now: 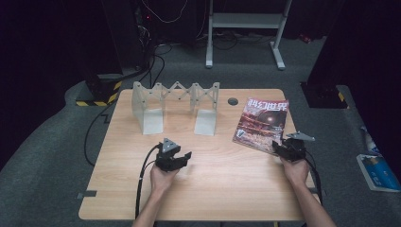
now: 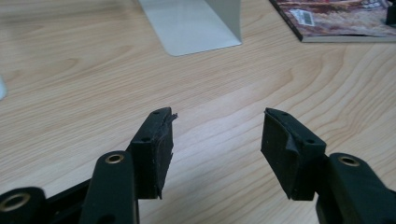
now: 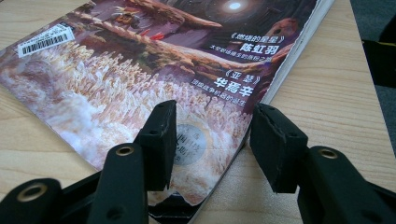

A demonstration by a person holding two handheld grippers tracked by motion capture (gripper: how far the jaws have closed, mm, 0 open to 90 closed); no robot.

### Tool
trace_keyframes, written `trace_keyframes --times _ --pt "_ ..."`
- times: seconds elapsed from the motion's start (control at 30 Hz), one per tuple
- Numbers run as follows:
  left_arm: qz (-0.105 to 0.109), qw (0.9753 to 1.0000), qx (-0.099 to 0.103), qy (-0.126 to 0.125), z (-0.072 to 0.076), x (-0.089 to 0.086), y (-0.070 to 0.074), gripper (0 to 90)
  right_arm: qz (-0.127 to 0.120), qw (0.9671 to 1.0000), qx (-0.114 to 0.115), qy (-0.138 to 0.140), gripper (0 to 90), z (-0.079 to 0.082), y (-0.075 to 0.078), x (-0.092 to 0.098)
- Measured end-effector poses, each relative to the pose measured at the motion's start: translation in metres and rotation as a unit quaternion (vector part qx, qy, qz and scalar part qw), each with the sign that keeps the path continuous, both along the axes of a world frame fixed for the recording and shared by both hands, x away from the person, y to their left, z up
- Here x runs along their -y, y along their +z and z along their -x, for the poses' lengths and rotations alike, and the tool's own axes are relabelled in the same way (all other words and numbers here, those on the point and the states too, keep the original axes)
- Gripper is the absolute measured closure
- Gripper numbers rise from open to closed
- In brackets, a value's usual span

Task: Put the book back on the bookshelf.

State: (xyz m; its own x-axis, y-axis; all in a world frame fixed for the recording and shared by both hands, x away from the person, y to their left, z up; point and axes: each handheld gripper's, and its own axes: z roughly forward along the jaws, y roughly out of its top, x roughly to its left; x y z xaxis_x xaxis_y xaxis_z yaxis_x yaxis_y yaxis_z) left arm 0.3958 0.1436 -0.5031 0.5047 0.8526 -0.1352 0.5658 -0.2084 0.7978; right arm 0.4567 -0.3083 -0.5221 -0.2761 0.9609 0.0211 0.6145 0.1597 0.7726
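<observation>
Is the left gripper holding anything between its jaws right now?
No, the left gripper has its jaws spread apart over the bare wooden table, with nothing between them.
</observation>
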Motion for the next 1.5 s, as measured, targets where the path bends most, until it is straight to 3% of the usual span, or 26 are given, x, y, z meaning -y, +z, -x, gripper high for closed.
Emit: trace_keyframes --times 0.07,0.17,0.27,0.37,0.47,0.5,0.6,0.7,0.87,1.0,1.1,1.23,1.4,1.5 --pt "-0.008 0.9999 -0.003 -0.010 -0.004 0.007 0.001 44.6 0.000 1.0000 0.000 0.000 51.3 0.000 0.000 0.000" --pt "-0.024 0.9995 0.009 -0.020 -0.007 0.021 -0.002 47.6 0.000 1.0000 -0.003 -0.001 51.3 0.000 0.001 0.000" --pt "-0.045 0.9984 0.001 -0.034 -0.012 0.031 -0.006 47.6 0.007 0.9999 -0.007 0.003 51.3 0.000 0.002 -0.001" --pt "-0.041 0.9982 -0.001 -0.044 -0.016 0.039 -0.005 47.5 0.008 0.9999 -0.008 0.004 51.3 0.001 0.002 -0.001" --pt "-0.014 0.9989 0.006 -0.043 -0.019 0.046 -0.003 47.1 0.008 0.9999 -0.009 0.004 51.3 0.001 0.002 -0.001" --pt "0.006 0.9993 0.006 -0.037 -0.022 0.050 -0.003 47.0 0.008 0.9999 -0.009 0.004 51.3 0.001 0.003 -0.001" --pt "0.002 0.9996 0.009 -0.028 -0.025 0.054 -0.004 46.6 0.009 0.9999 -0.009 0.004 51.3 0.001 0.003 -0.001" --pt "-0.004 0.9997 -0.004 -0.023 -0.034 0.061 -0.005 45.4 0.013 0.9999 -0.006 0.005 51.4 0.001 0.002 -0.002" --pt "0.042 0.9989 0.005 -0.020 -0.042 0.071 -0.003 45.6 0.013 0.9999 -0.005 0.003 51.5 0.001 0.002 -0.002" --pt "0.026 0.9994 -0.004 -0.021 -0.050 0.086 -0.002 43.2 0.011 0.9999 -0.007 0.003 51.5 0.002 0.002 -0.002" --pt "0.035 0.9992 0.003 -0.017 -0.053 0.095 -0.002 42.9 0.009 0.9999 -0.006 0.004 51.4 0.004 0.002 -0.002" --pt "0.025 0.9993 -0.009 -0.025 -0.060 0.107 -0.004 42.8 0.008 0.9999 -0.005 0.005 51.4 0.006 0.002 -0.002" --pt "0.048 0.9987 -0.011 -0.015 -0.069 0.119 -0.006 43.0 0.007 1.0000 -0.004 0.005 51.4 0.006 0.001 -0.002" --pt "0.041 0.9989 -0.017 -0.013 -0.074 0.126 -0.010 44.4 0.006 1.0000 -0.003 0.006 51.4 0.006 0.001 -0.002"
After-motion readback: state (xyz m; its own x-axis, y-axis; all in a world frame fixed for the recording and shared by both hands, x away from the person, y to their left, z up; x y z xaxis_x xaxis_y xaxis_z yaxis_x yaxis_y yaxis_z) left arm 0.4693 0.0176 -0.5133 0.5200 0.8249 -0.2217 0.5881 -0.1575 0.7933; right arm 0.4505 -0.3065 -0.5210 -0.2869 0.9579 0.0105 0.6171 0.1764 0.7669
